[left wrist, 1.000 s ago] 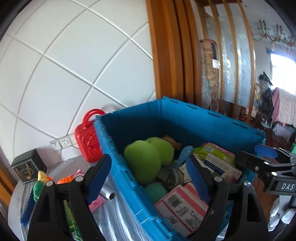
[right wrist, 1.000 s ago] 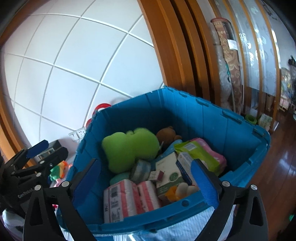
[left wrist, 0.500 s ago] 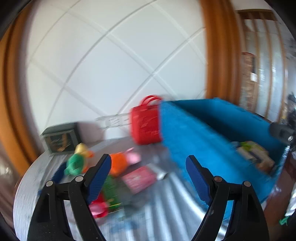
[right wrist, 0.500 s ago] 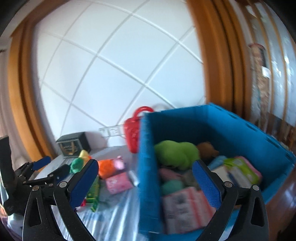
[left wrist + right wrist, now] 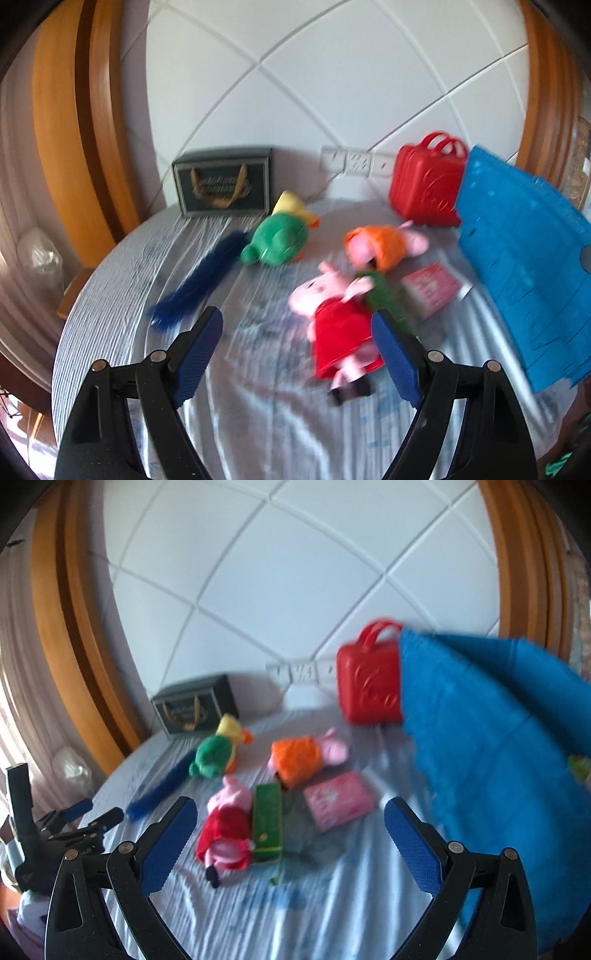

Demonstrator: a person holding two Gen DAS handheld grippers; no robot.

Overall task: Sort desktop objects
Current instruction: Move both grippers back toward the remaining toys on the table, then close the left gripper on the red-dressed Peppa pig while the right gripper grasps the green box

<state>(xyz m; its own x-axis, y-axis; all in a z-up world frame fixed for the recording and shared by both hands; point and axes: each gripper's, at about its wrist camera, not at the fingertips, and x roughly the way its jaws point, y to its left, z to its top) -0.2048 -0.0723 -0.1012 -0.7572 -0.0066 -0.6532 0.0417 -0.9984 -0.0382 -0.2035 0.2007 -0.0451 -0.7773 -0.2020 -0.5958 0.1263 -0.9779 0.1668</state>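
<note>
Both views are motion-blurred. On the striped tablecloth (image 5: 122, 295) lie a pink pig plush in a red dress (image 5: 340, 328) (image 5: 227, 827), a second pig plush in orange (image 5: 380, 247) (image 5: 301, 758), a green and yellow duck plush (image 5: 280, 236) (image 5: 218, 753), a green box (image 5: 269, 819), a pink packet (image 5: 432, 288) (image 5: 338, 801) and a dark blue brush (image 5: 199, 280) (image 5: 162, 788). My left gripper (image 5: 297, 358) hangs open above the table, just short of the red-dressed pig. My right gripper (image 5: 290, 843) is open too, nothing between its fingers.
A blue plastic crate (image 5: 524, 258) (image 5: 491, 738) stands at the right, with a red toy case (image 5: 424, 184) (image 5: 369, 679) behind it. A dark framed box (image 5: 225, 182) leans at the wall by a white socket strip (image 5: 354, 162). The left gripper (image 5: 88, 818) shows in the right wrist view.
Both grippers have swung left, away from the full blue crate, and dipped toward the table. The toys on the cloth now fill both views; the crate sits at the right edge.
</note>
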